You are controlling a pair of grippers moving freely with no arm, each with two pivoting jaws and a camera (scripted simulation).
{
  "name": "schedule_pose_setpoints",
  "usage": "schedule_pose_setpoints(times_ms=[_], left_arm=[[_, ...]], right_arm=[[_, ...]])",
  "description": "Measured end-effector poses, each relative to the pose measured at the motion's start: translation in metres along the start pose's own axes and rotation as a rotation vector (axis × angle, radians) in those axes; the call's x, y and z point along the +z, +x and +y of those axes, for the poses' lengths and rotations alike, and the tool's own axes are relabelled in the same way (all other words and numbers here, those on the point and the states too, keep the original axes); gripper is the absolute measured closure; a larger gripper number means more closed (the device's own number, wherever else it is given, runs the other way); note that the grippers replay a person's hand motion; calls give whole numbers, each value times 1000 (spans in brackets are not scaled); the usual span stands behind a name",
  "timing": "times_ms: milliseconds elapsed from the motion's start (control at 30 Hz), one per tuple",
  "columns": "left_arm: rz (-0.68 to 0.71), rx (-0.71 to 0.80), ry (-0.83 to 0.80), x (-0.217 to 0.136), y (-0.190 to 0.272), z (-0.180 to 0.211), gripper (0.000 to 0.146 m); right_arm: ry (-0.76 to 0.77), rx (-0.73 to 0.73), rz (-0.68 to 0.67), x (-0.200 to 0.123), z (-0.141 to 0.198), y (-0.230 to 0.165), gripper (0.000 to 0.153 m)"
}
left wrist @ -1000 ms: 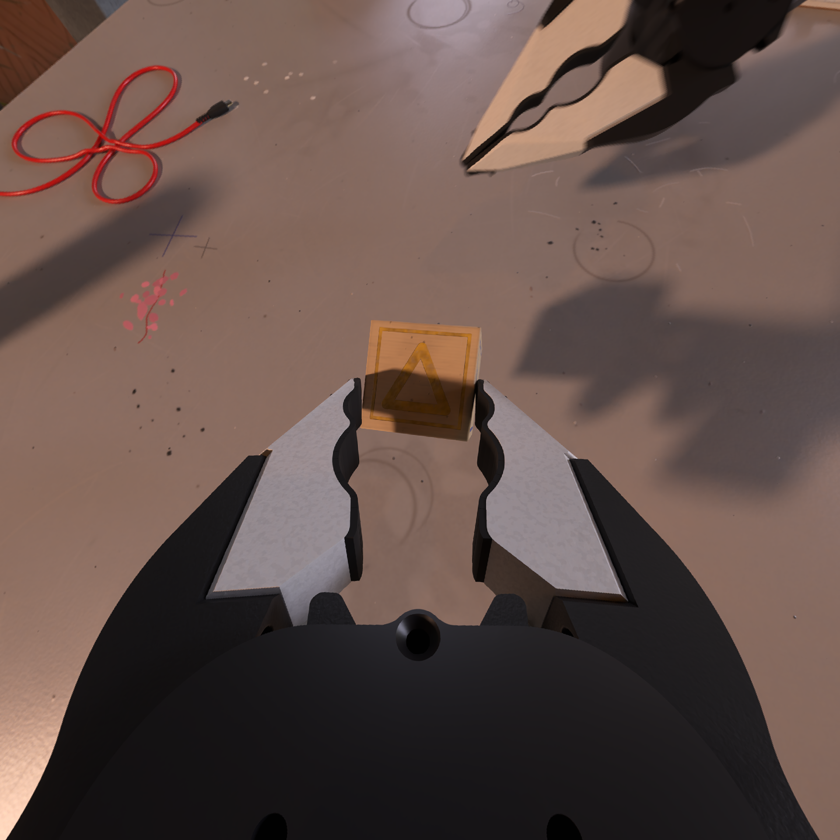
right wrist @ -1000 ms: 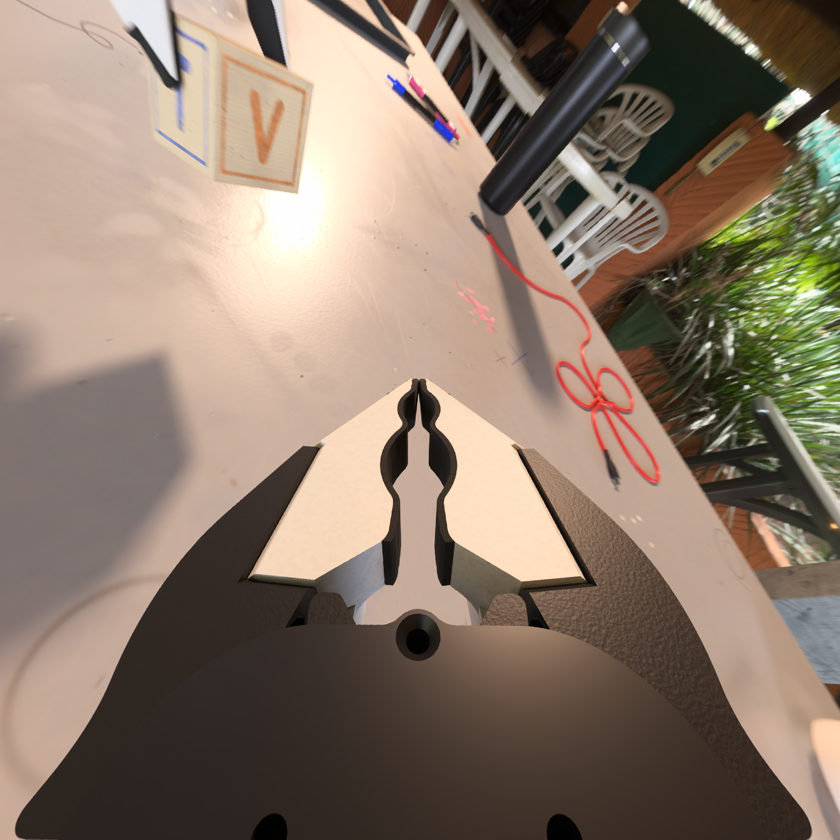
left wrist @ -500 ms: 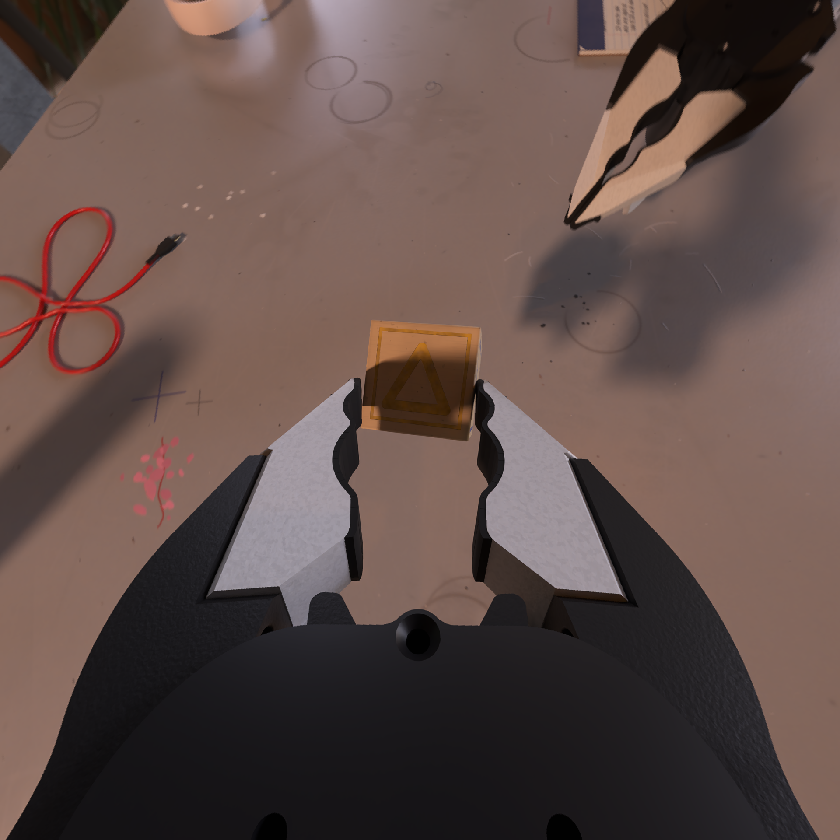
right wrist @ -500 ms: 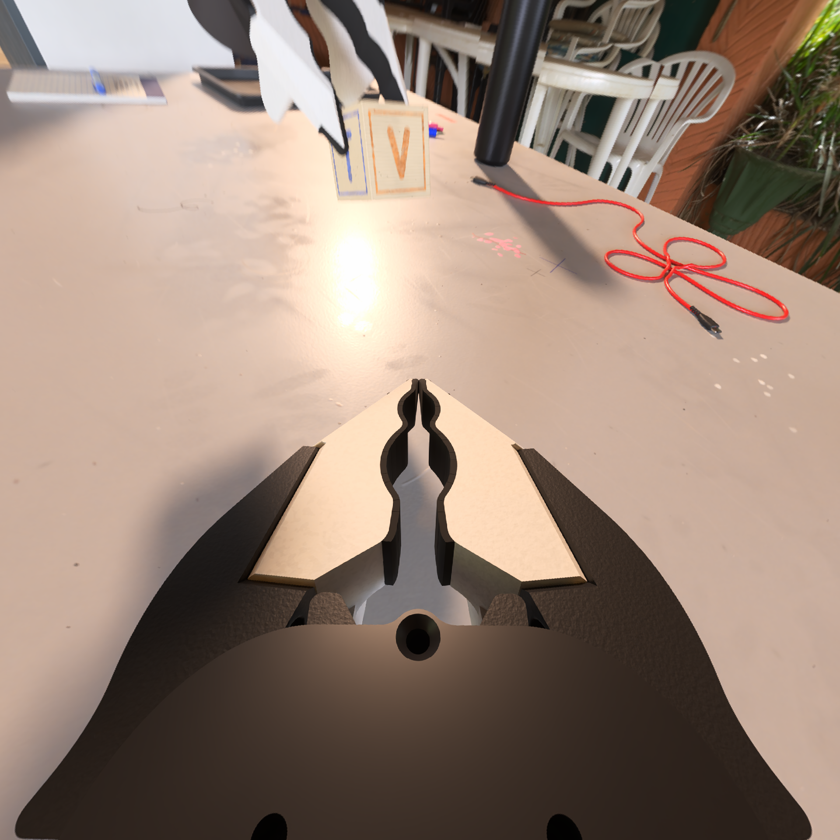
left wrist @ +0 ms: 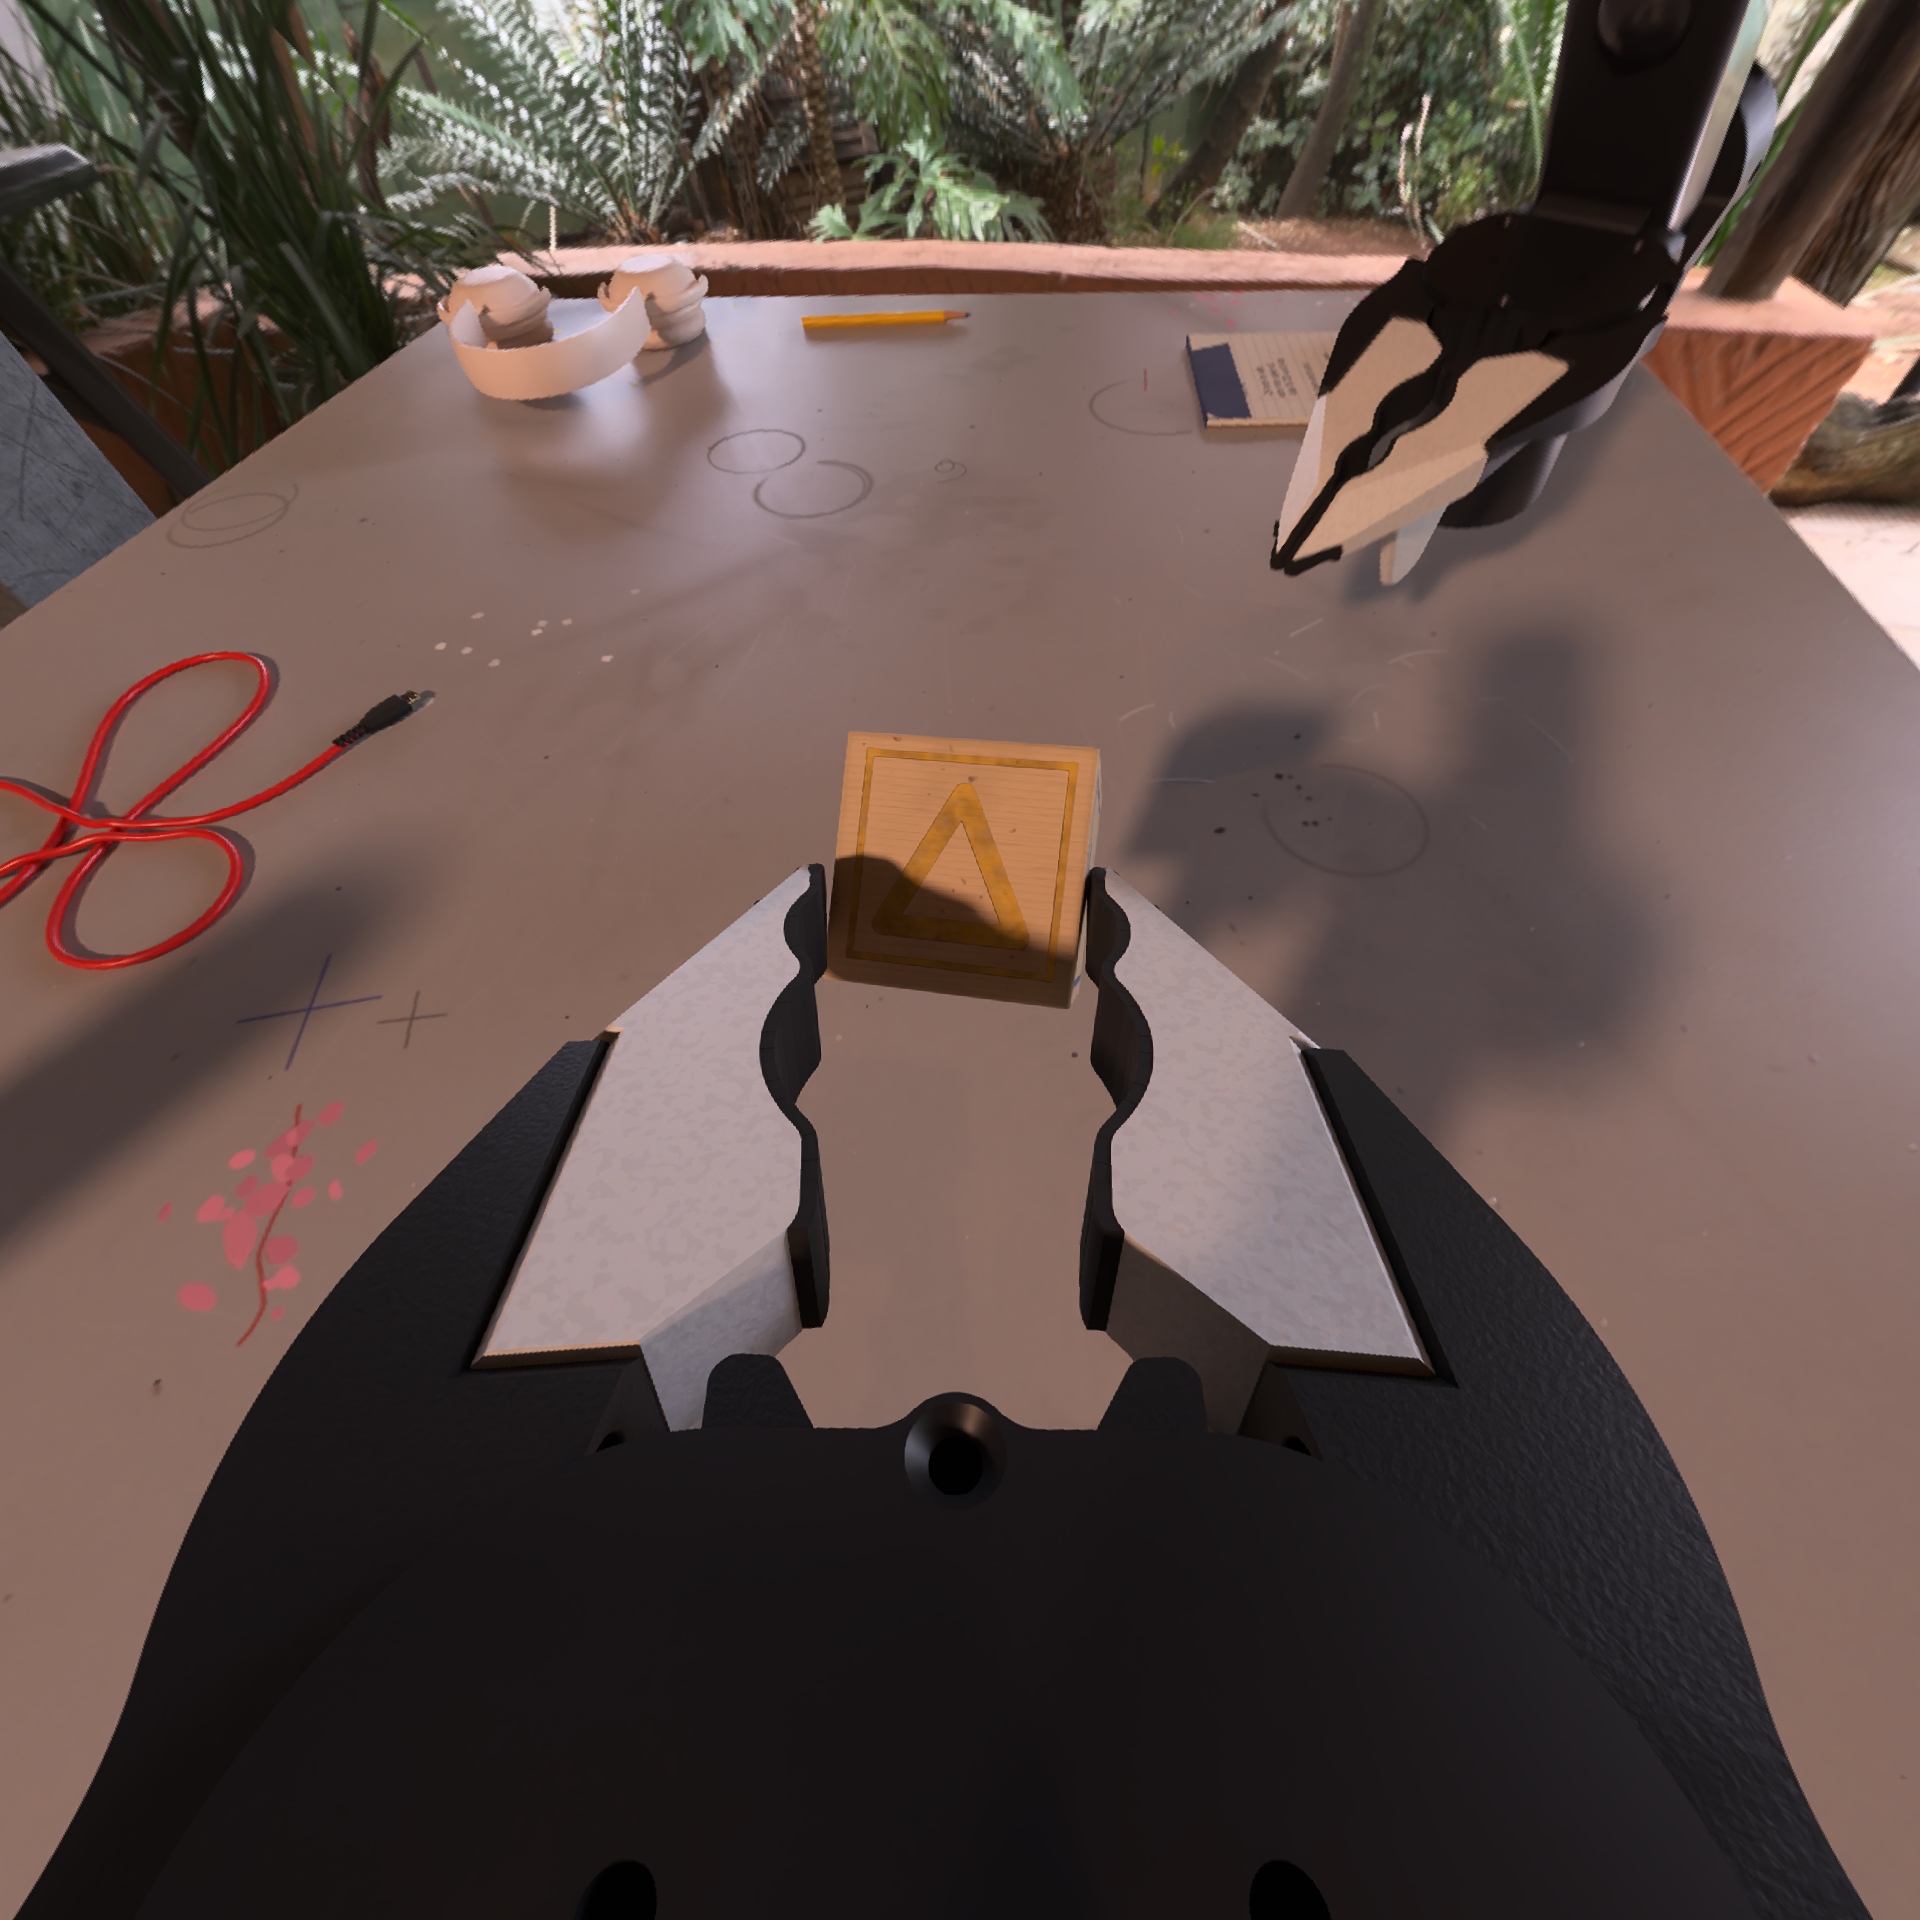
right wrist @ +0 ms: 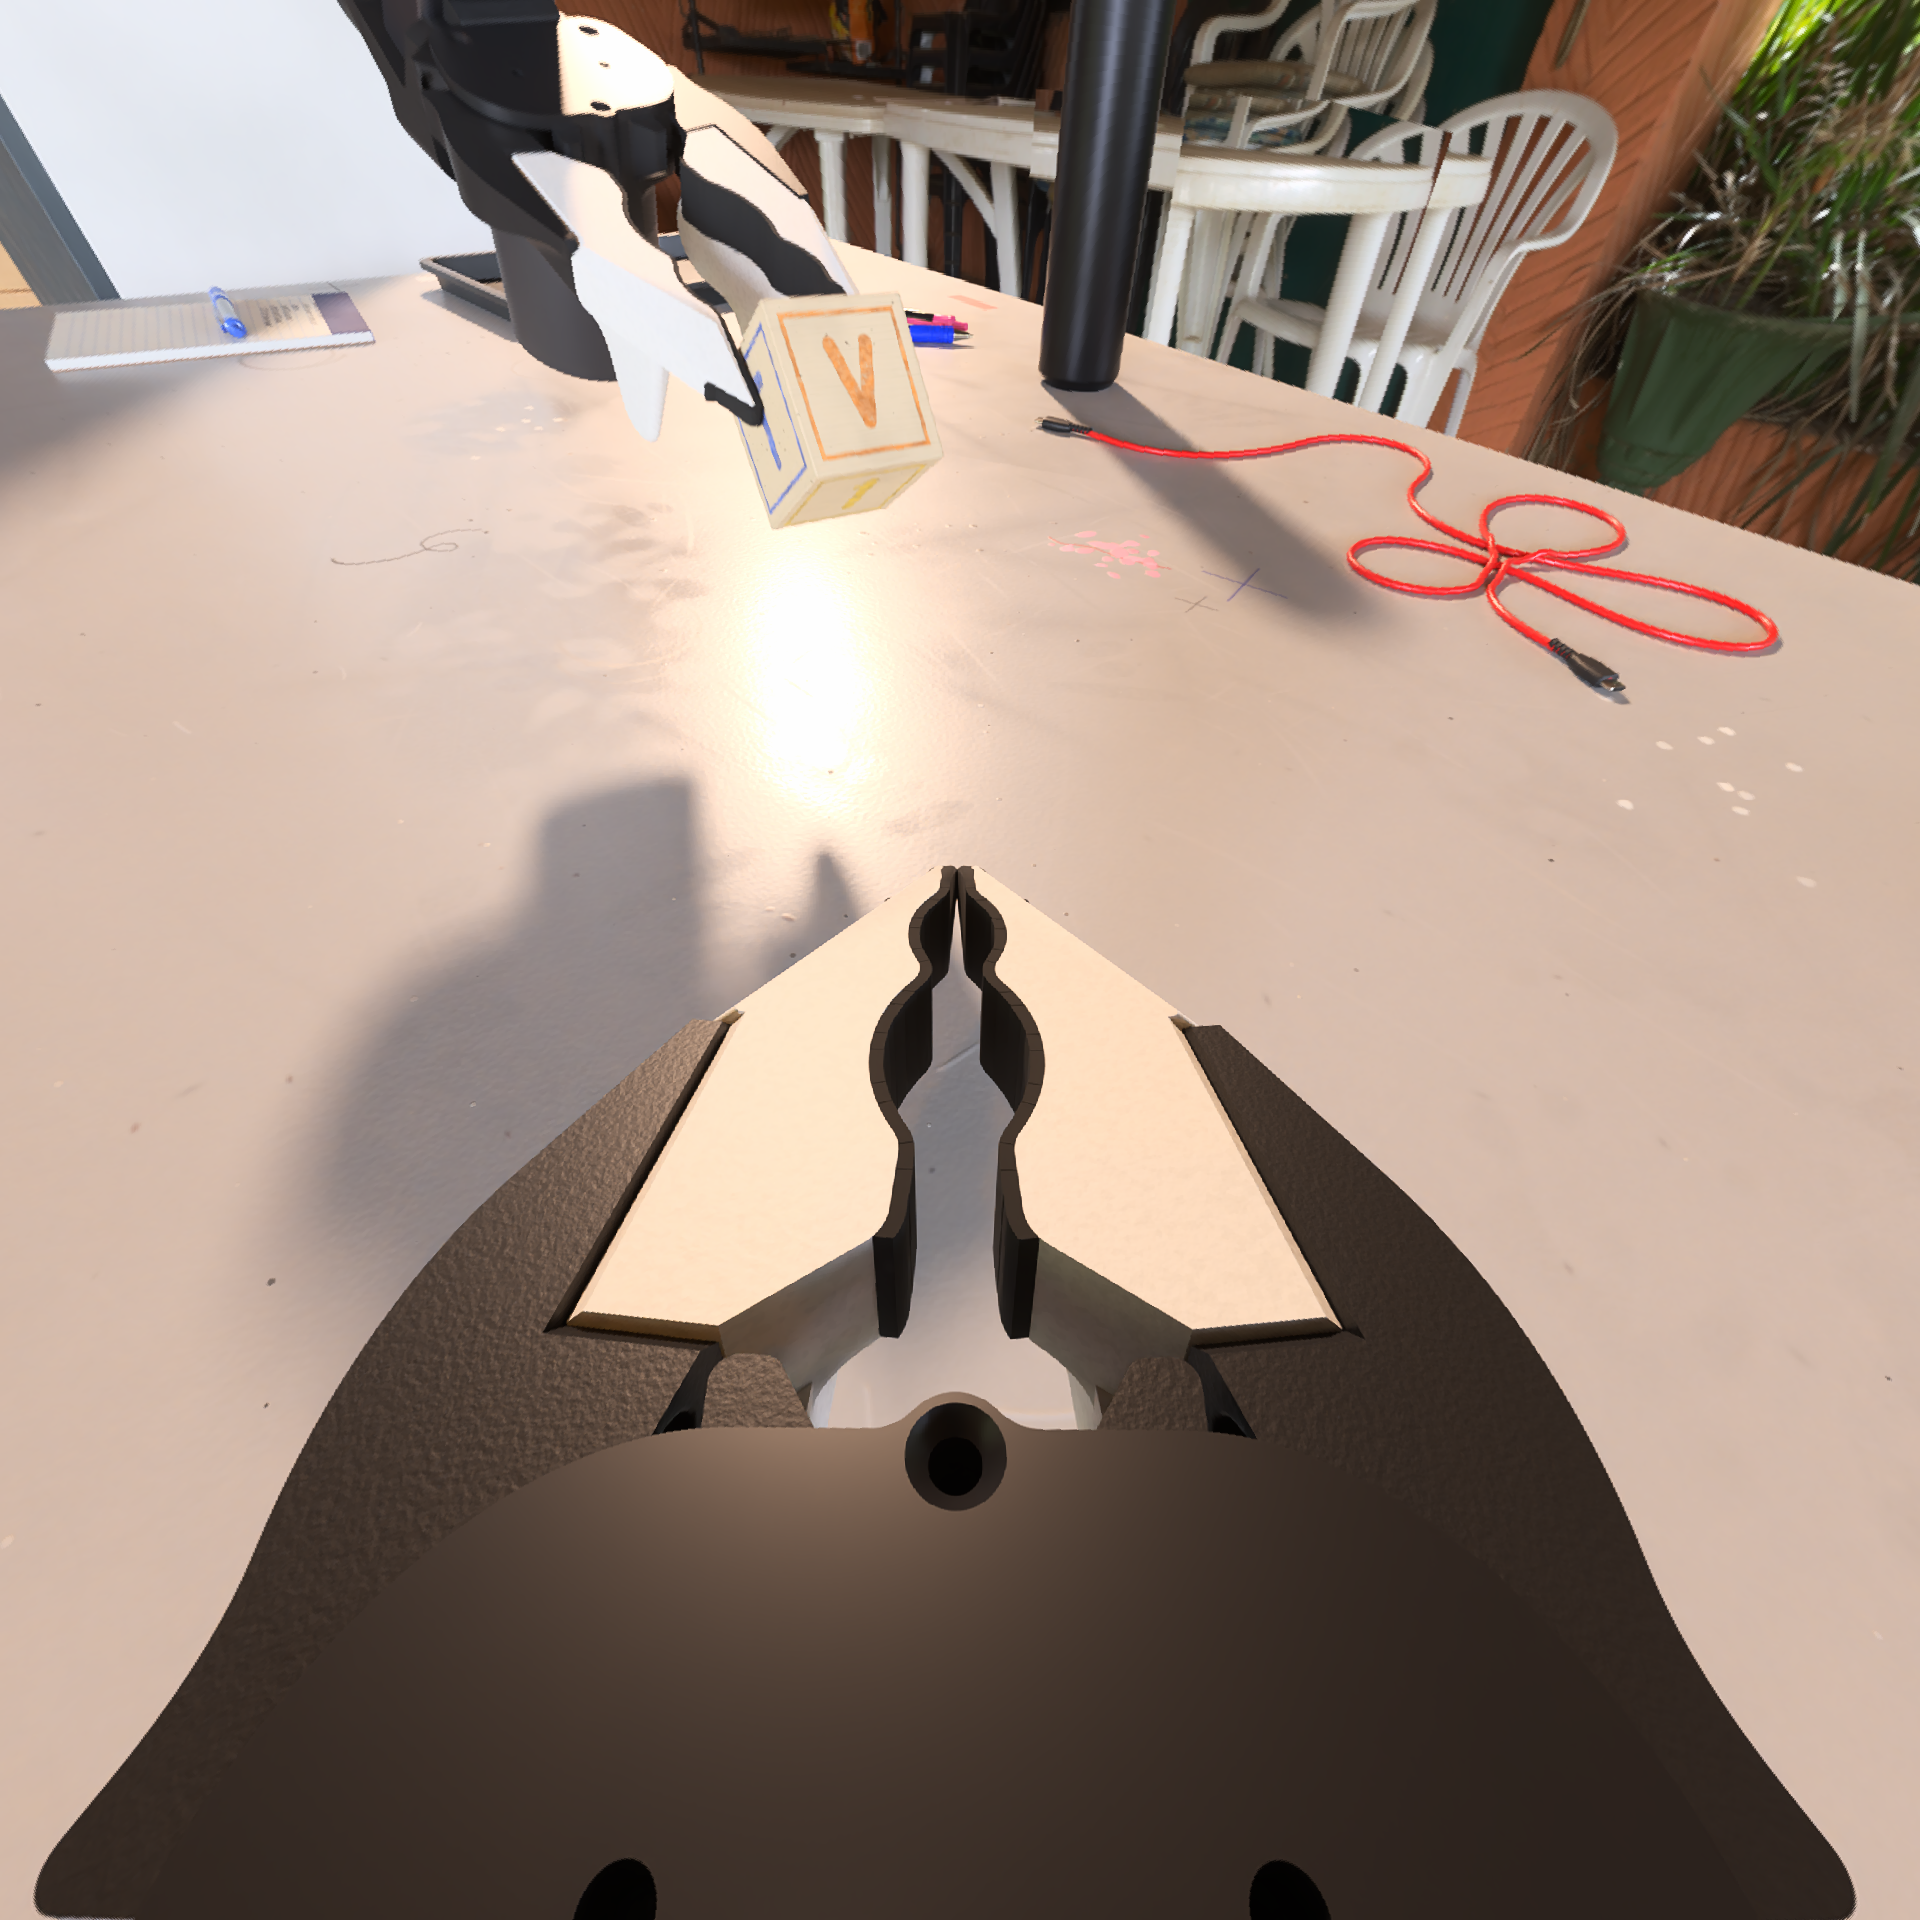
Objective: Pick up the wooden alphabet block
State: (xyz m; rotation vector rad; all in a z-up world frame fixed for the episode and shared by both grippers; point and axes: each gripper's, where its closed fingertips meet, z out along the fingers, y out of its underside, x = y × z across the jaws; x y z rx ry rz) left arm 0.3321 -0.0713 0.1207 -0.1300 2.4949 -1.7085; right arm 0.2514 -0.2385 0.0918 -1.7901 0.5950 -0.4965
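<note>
The left gripper (left wrist: 956, 914) is closed on the wooden alphabet block (left wrist: 961, 868), with one fingertip pressed against each of two opposite side faces and only the tips engaged; the jaws stand roughly one block-width apart. In the right wrist view the same left gripper (right wrist: 769, 353) descends from the upper left at a downward slant, and the block (right wrist: 847, 405) hangs at its tips, tilted, with one bottom corner lowest and clear air between it and the tabletop (right wrist: 416, 727). The block is pale wood with coloured framed characters on its faces; the face toward the left wrist camera is partly in shadow. The right gripper (right wrist: 956, 883) points forward at a shallow downward angle above the table, its fingertips meeting at the front so that only the scalloped recesses behind them remain as gaps, and nothing is held between them. In the left wrist view the right gripper (left wrist: 1299, 556) appears at the upper right, tips angled down toward the table, well apart from the block. A looped red cable (left wrist: 135, 821) lies on the table to the left, a white headset (left wrist: 561, 332) and a yellow pencil (left wrist: 883, 320) lie near the far edge, and a notepad (left wrist: 1252, 379) sits behind the right gripper.
</note>
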Motion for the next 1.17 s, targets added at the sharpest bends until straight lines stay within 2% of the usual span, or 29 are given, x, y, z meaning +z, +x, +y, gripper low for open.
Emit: schedule_pose_setpoints(times_ms=[133,300,733,1167], left_arm=[[-48,18,-41,5,-4,14,96],[-87,-23,1,0,-9,19,96],[-56,-24,-40,5,-1,34,96],[-47,-54,-44,8,-11,44,96]], right_arm=[[0,0,-9,0,0,0,153],[-5,6,-28,1,1,-1,153],[-9,31,-97,7,-1,-12,153],[-16,26,-94,6,0,-15,153]])
